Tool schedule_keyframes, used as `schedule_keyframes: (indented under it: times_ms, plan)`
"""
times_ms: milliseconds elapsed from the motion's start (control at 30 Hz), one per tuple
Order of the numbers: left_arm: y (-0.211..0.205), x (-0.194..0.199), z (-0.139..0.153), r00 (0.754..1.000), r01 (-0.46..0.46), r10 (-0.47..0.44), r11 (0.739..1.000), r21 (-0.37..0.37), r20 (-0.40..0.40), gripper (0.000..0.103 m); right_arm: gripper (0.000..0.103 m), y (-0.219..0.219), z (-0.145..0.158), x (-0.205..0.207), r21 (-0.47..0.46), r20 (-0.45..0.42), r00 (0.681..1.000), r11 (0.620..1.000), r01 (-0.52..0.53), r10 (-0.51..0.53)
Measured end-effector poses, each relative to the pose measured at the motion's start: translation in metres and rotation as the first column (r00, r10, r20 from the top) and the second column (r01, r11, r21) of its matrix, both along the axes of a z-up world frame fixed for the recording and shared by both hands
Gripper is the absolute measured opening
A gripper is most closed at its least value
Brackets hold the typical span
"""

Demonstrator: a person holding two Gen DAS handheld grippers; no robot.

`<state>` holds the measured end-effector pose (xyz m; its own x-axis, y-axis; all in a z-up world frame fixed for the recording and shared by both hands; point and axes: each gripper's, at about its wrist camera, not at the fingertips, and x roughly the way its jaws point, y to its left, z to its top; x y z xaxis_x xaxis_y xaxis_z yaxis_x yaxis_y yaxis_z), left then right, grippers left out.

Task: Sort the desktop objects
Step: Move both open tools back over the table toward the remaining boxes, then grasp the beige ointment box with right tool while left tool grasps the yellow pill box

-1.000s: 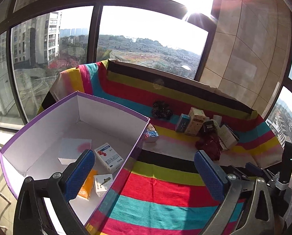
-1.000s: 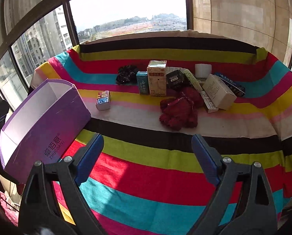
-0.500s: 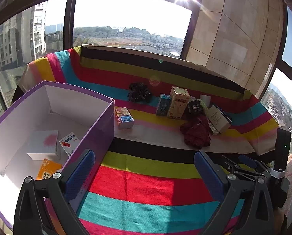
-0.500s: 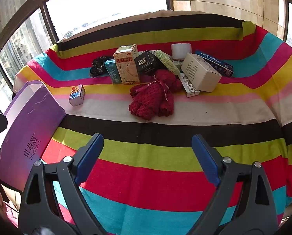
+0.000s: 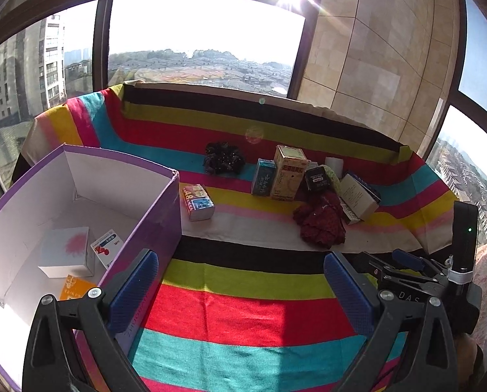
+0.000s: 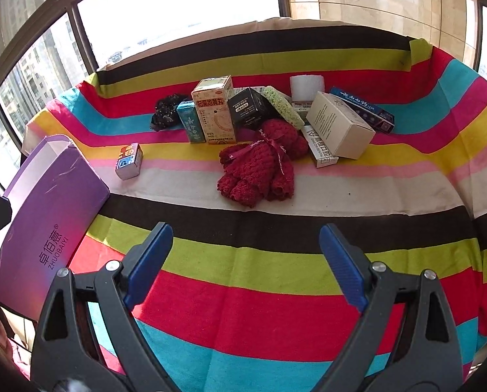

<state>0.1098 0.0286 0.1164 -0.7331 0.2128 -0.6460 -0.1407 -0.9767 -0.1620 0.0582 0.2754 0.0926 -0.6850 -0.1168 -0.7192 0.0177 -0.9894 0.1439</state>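
Note:
A purple box point(image 5: 152, 225) with a white inside stands at the left of the striped table; it also shows in the right wrist view point(image 6: 47, 215). Three small cartons lie in it, among them a white one point(image 5: 67, 256). A small carton point(image 5: 198, 202) lies alone beside the box and shows in the right wrist view point(image 6: 129, 160). Dark red knitted gloves point(image 6: 259, 166) lie before a cluster of cartons, with a tall cream carton point(image 6: 214, 109) and a white carton point(image 6: 339, 125). My left gripper point(image 5: 240, 284) and right gripper point(image 6: 245, 263) are open and empty over the near stripes.
A black scrunchie point(image 5: 223, 161) lies behind the cartons at the left. The striped cloth point(image 6: 243, 297) covers the table and hangs over its edges. Windows and a tiled wall stand right behind the table. The right gripper's body point(image 5: 439, 277) shows at the right of the left wrist view.
My left gripper has swung right, away from over the box and toward the table's middle. My right gripper has moved closer to the gloves and cartons. Both stay open.

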Motion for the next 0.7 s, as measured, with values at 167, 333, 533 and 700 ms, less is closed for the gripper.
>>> schedule_keyframes:
  times_ms: [167, 333, 533, 700]
  plan:
    - [-0.001, -0.008, -0.007, 1.000, -0.002, 0.002, 1.000, -0.001, 0.015, 0.102, 0.092, 0.016, -0.002, -0.008, -0.002, 0.009, 1.000, 1.000, 0.029, -0.029]
    - [0.004, -0.024, -0.011, 1.000, 0.012, -0.012, 1.000, 0.020, 0.007, 0.102, 0.092, 0.035, -0.007, -0.017, 0.016, 0.015, 0.997, 0.997, 0.078, -0.078]
    - [0.033, -0.067, -0.019, 0.998, 0.059, -0.059, 0.996, 0.059, -0.002, 0.102, 0.092, 0.070, -0.003, -0.039, 0.046, 0.005, 0.986, 0.985, 0.169, -0.169]
    - [0.061, -0.104, -0.025, 0.996, 0.084, -0.085, 0.995, 0.055, 0.009, 0.097, 0.092, 0.092, 0.004, -0.057, 0.056, -0.007, 0.977, 0.976, 0.212, -0.212]
